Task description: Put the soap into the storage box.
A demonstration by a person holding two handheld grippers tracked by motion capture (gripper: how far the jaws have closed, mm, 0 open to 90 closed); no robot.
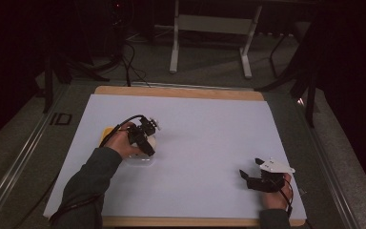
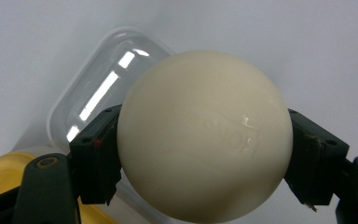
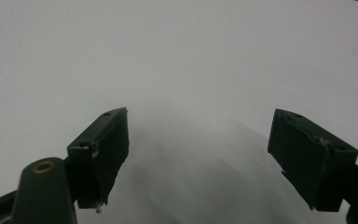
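The counter (image 1: 195, 143) is covered by a white sheet, in a dim room with a metal frame on the floor behind it. Nearest to the person, the right gripper (image 3: 198, 158) rests low over the bare sheet with its jaws wide apart and nothing between them. A little farther and to the left, the left gripper (image 2: 205, 158) holds a cream bar of soap (image 2: 205, 135) by its two opposite sides, the pads pressing on it. The soap hangs just above a clear plastic box (image 2: 98, 93), next to a yellow lid (image 2: 4, 172). I judge the soap stiff and rather light, but smooth and rounded, so it may slip; gripping it across the widest middle seems safest.
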